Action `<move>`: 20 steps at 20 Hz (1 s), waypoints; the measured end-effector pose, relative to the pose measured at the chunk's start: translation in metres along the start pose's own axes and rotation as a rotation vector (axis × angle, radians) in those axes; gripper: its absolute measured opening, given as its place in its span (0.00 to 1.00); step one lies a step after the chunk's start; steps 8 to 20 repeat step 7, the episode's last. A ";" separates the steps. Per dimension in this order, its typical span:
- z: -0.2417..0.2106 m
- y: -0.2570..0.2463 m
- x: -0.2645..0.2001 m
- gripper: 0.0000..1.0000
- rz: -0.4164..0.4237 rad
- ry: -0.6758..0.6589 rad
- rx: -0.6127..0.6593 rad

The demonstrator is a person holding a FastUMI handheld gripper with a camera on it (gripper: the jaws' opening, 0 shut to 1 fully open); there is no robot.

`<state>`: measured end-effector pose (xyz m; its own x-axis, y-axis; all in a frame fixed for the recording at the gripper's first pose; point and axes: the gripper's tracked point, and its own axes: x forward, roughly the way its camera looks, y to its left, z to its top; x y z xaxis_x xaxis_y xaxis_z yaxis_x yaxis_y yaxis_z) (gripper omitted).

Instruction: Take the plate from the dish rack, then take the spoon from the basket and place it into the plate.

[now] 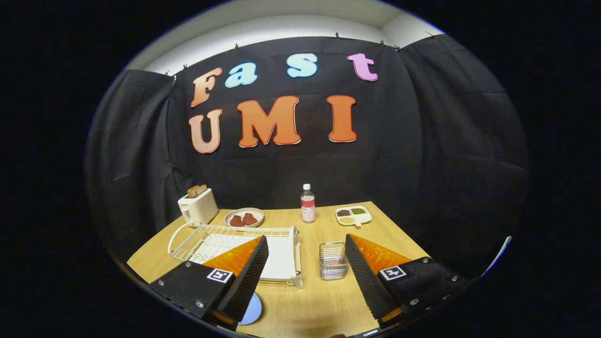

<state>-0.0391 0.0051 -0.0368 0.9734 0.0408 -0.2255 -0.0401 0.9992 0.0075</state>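
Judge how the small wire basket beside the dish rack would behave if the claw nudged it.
The wire basket looks like thin open mesh, so probably light and apt to slide on the smooth wooden table. It stands about as tall as wide, so a high push might tip it. The claw is open, the basket just ahead between its fingers.

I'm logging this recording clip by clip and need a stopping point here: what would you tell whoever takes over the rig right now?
Gripper: jaws wide open, holding nothing, above the near part of the table.
Blue plate: flat on the table beside the left finger, partly hidden by it, in front of the dish rack.
Basket: upright just right of the rack, ahead between the fingers and closer to the right one. Its contents are too small to make out, so I can't confirm the spoon.
Done: plate looks to be out of the rack.
Left: take the spoon from the basket and place it in the plate.
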 end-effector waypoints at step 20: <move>0.011 -0.039 -0.007 0.98 -0.021 -0.030 0.005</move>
